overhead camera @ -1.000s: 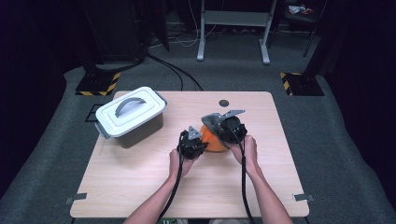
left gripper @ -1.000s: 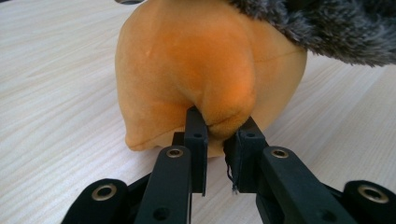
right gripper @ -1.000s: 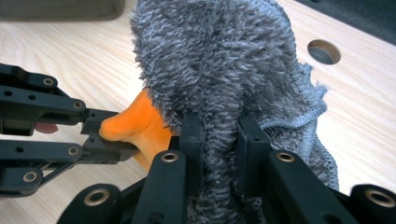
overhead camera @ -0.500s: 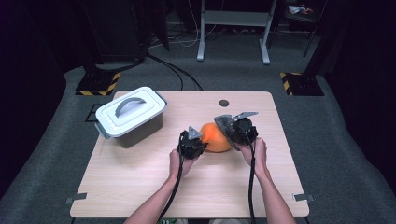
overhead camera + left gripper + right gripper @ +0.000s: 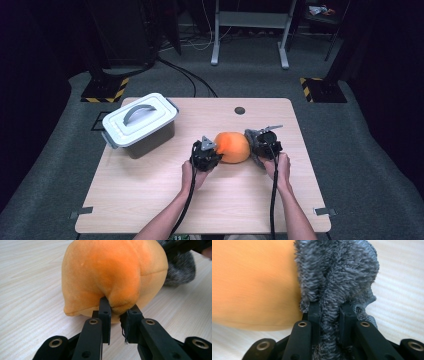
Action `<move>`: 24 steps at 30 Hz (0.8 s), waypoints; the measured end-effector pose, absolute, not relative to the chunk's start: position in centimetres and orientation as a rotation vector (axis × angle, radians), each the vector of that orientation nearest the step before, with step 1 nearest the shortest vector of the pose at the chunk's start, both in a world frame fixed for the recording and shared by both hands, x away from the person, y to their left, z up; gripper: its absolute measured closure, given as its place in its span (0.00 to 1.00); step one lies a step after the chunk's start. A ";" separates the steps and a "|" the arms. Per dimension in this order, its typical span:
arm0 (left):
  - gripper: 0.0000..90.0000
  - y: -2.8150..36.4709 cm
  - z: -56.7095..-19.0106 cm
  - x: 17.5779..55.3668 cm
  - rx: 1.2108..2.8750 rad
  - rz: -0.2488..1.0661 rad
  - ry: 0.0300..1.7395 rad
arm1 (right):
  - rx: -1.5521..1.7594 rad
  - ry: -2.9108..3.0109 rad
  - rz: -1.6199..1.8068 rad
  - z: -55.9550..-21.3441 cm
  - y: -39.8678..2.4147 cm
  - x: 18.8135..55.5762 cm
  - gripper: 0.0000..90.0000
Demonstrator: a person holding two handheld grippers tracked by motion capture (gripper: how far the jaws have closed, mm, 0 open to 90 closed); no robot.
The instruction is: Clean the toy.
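Observation:
An orange plush toy (image 5: 232, 146) lies on the wooden table (image 5: 150, 200), between my two grippers. My left gripper (image 5: 210, 151) is at its left side, shut on a pinched fold of the orange plush toy (image 5: 115, 272); the left gripper (image 5: 117, 308) squeezes the fold between its pads. My right gripper (image 5: 259, 146) is at the toy's right side, low over the table, shut on a fuzzy grey cloth (image 5: 337, 270). The cloth bunches between the right gripper's (image 5: 330, 308) jaws and hangs against the orange plush toy (image 5: 254, 282). The grey cloth (image 5: 180, 267) lies behind the toy.
A white box with a grey-handled lid (image 5: 140, 124) stands at the table's back left. A small dark round hole (image 5: 239, 110) sits near the far edge. Bare wood spreads in front of my hands and at the right.
My right gripper has carried the grey cloth off the top of the toy, rightward and down to its right side. More of the orange toy shows. The left gripper has kept still.

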State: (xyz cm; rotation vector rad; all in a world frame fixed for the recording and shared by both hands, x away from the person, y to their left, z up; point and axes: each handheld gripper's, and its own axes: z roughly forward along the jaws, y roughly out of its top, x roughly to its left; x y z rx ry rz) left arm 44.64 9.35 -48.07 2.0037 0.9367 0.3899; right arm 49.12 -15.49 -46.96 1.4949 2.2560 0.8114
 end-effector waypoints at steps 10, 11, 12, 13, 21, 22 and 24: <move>0.87 9.7 -48.1 44.5 1.988 0.389 0.948 | 1.459 2.245 0.839 -45.6 -15.6 48.8 0.84; 0.87 9.7 -48.0 44.5 1.990 0.385 0.952 | 1.454 2.244 0.845 -45.1 -15.6 48.7 0.84; 0.87 9.6 -48.0 44.5 1.987 0.387 0.957 | 1.440 2.231 0.858 -44.5 -15.5 48.4 0.84; 0.87 9.6 -48.0 44.6 1.986 0.388 0.953 | 1.413 2.236 0.889 -43.9 -15.4 48.2 0.84; 0.87 9.3 -47.9 44.6 1.990 0.393 0.951 | 1.249 2.260 1.003 -40.0 -12.2 45.9 0.84; 0.87 9.3 -47.8 44.6 1.990 0.394 0.950 | 1.218 2.273 1.006 -39.7 -11.6 45.8 0.84; 0.87 9.3 -47.8 44.6 1.994 0.393 0.950 | 1.181 2.282 1.011 -39.4 -10.7 45.6 0.84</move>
